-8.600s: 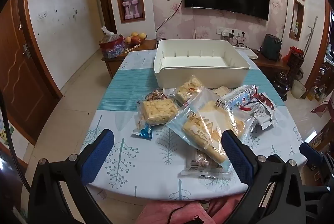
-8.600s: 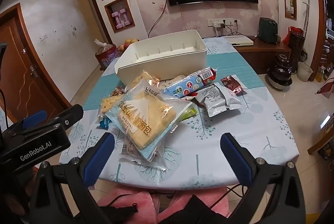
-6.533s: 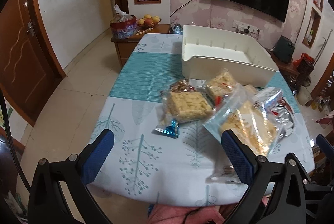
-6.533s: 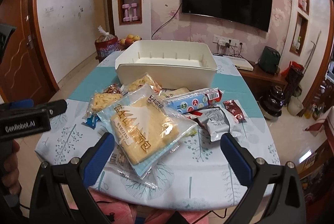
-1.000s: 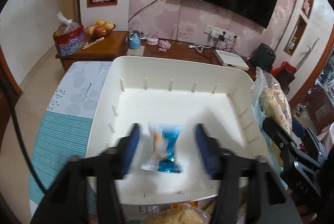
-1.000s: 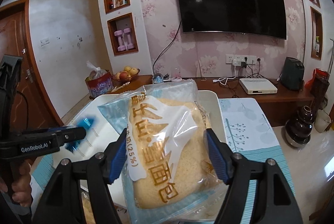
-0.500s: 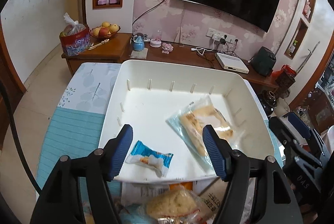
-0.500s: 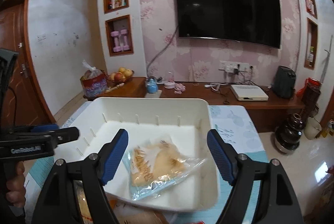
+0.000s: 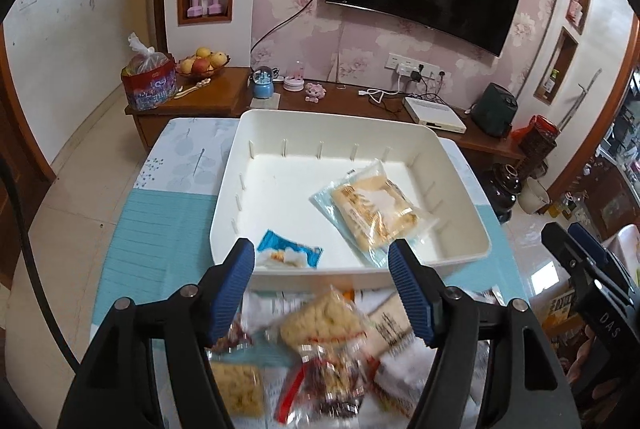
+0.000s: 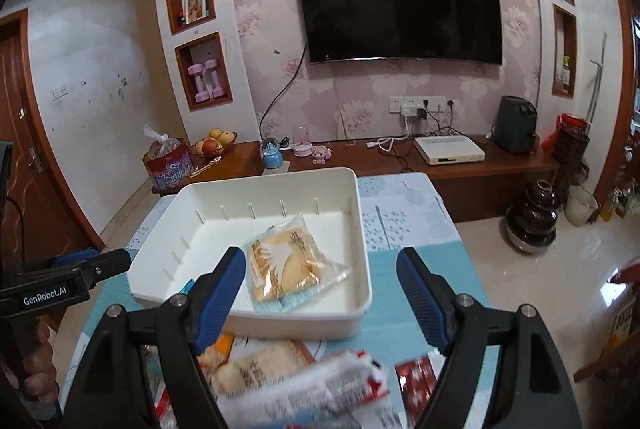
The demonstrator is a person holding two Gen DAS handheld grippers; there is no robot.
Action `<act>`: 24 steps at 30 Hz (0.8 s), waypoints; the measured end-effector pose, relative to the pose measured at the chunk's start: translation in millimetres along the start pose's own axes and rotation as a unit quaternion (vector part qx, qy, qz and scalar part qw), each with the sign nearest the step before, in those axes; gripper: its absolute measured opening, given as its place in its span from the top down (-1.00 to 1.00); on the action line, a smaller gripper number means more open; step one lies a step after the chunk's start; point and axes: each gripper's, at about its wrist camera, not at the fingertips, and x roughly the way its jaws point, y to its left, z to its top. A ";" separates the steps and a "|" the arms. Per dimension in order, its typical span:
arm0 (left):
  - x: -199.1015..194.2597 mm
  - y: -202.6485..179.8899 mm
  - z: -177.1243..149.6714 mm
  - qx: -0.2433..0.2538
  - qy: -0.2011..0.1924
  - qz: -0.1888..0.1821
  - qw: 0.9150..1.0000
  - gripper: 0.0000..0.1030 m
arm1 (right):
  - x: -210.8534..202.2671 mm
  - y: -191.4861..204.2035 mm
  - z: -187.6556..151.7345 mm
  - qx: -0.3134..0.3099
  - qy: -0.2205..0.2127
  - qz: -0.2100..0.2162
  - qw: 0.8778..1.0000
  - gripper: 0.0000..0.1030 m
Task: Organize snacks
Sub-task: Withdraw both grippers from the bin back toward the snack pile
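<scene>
Left wrist view
Landmark: white bin (image 9: 460, 185), standing on the desk (image 9: 160, 229), rectangular, open on top.
Left hand-held gripper (image 9: 322, 283): jaws apart, nothing between the blue pads; it hangs over the near rim of the white bin.
Bread packet (image 9: 372, 209): lies flat inside the white bin, toward its right half, clear wrapper with a blue edge.
Blue snack packet (image 9: 288, 255): lies inside the white bin at its near left corner, just behind the near wall.
Loose snacks (image 9: 320, 345): a blurred heap on the desk in front of the white bin, below the pads.
Right hand-held gripper (image 9: 580, 253): only its black body and a blue pad show, to the right of the white bin.

Right wrist view
Landmark: white bin (image 10: 360, 229).
Right hand-held gripper (image 10: 322, 293): jaws wide apart, empty; it hangs in front of the near wall of the white bin.
Bread packet (image 10: 288, 261): rests inside the white bin, near its front wall, toward the right.
Blue snack packet (image 10: 186, 286): only a small corner shows in the white bin, beside the left pad.
Loose snacks (image 10: 304, 385): blurred packets on the desk (image 10: 400, 221), in front of the white bin.
Left hand-held gripper (image 10: 86, 261): seen sidelong to the left of the white bin, held in a hand (image 10: 38, 373); jaw state cannot be told in this view.
</scene>
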 end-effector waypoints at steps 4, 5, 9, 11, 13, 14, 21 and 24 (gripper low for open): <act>-23.4 -5.9 -11.8 0.006 0.000 -0.007 1.000 -0.35 | -29.2 -5.0 -5.9 0.008 -0.002 -0.004 1.000 -0.53; -29.7 -7.5 -14.8 0.008 -0.001 -0.008 1.000 -0.39 | -35.2 -6.0 -6.8 0.010 -0.003 -0.005 1.000 -0.53; -56.7 -13.7 -31.2 0.021 -0.007 -0.011 1.000 -0.46 | -64.1 -9.2 -14.1 0.018 -0.006 -0.006 1.000 -0.53; -67.2 -16.4 -39.3 0.027 -0.004 -0.011 1.000 -0.47 | -77.0 -9.8 -18.0 0.022 -0.003 -0.009 1.000 -0.53; -76.7 -18.9 -47.6 0.034 -0.002 -0.008 0.999 -0.48 | -89.1 -9.3 -22.4 0.027 0.002 -0.017 0.999 -0.54; -81.3 -20.0 -51.9 0.036 -0.001 -0.007 0.999 -0.51 | -93.1 -9.2 -23.9 0.029 0.004 -0.018 0.999 -0.54; -105.7 -24.9 -80.7 0.051 0.005 -0.014 0.999 -0.59 | -117.6 -10.7 -39.5 0.039 0.022 -0.040 0.998 -0.55; -108.3 -27.2 -92.1 0.057 0.015 -0.014 0.998 -0.60 | -125.1 -12.7 -48.3 0.046 0.029 -0.038 0.998 -0.55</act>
